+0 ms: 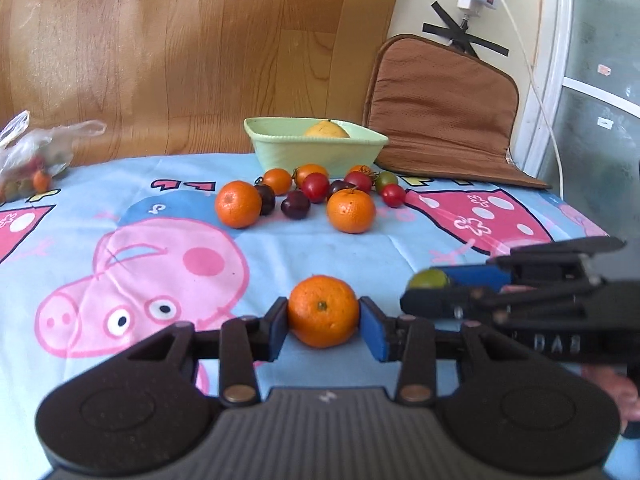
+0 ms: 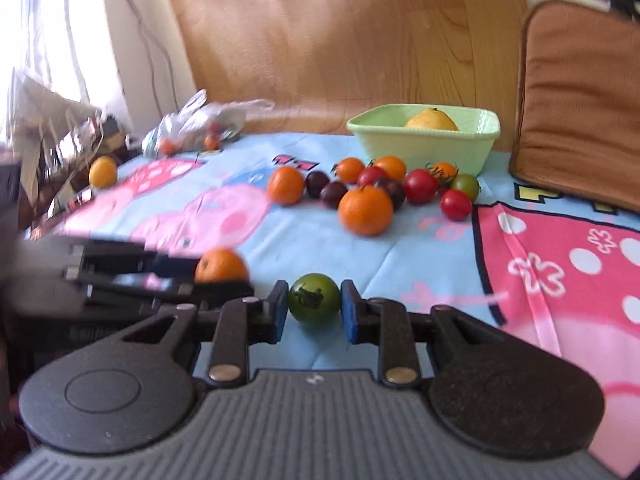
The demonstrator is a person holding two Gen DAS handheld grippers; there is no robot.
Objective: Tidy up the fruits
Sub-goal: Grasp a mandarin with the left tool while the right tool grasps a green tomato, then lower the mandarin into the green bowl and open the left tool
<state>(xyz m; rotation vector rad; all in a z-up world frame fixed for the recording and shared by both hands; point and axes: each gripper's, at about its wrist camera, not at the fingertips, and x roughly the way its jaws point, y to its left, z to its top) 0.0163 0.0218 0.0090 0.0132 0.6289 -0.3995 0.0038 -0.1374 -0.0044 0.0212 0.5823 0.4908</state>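
A: Pinching what, left gripper (image 1: 323, 314)?
B: Orange mandarin (image 1: 323, 311), tilted down above the cloth (image 1: 320, 240).
A: Right gripper (image 2: 314, 300)?
B: Green tomato (image 2: 314, 298) between its pads, apparently clamped; view blurred.

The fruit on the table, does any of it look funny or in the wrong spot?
Yes. One yellow fruit sits alone at the far left table edge, apart from the main fruit pile. Only one yellow fruit is in the green bowl. More small fruit stays in a plastic bag.
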